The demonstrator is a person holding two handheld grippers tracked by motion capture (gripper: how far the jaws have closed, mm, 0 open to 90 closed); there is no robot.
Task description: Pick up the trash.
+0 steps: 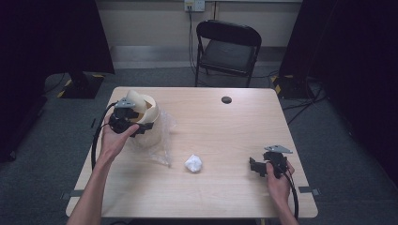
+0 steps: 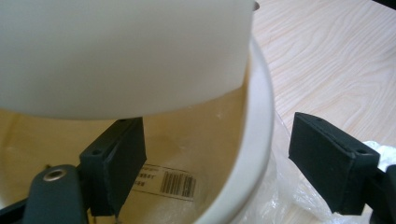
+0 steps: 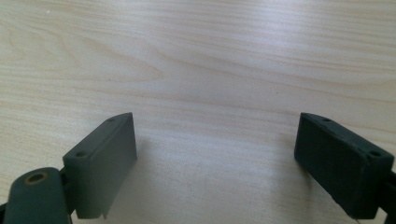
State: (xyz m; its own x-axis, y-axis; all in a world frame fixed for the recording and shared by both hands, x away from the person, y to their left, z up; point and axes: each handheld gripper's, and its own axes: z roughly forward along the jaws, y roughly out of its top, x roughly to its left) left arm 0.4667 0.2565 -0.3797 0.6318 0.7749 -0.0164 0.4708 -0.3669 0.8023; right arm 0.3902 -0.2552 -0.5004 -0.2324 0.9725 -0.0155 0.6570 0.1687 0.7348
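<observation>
At the table's left, the left gripper (image 1: 141, 127) straddles the rim of a cream round plastic container (image 1: 149, 108) on a clear crumpled plastic bag (image 1: 162, 145), jaws spread, one inside, one outside. A white crumpled paper ball (image 1: 193, 163) lies mid-table. The right gripper (image 1: 254, 166) hovers released over bare light wooden table (image 1: 234, 126).

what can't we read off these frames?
- Bin contents: high view too small; the left tongs and hand cover its near side.
- Barcode label text: left gripper view, blurred, partly behind a jaw.
- White wad: high view, too small to tell the material.
- Clear bag extent: see-through, edges faint.
</observation>
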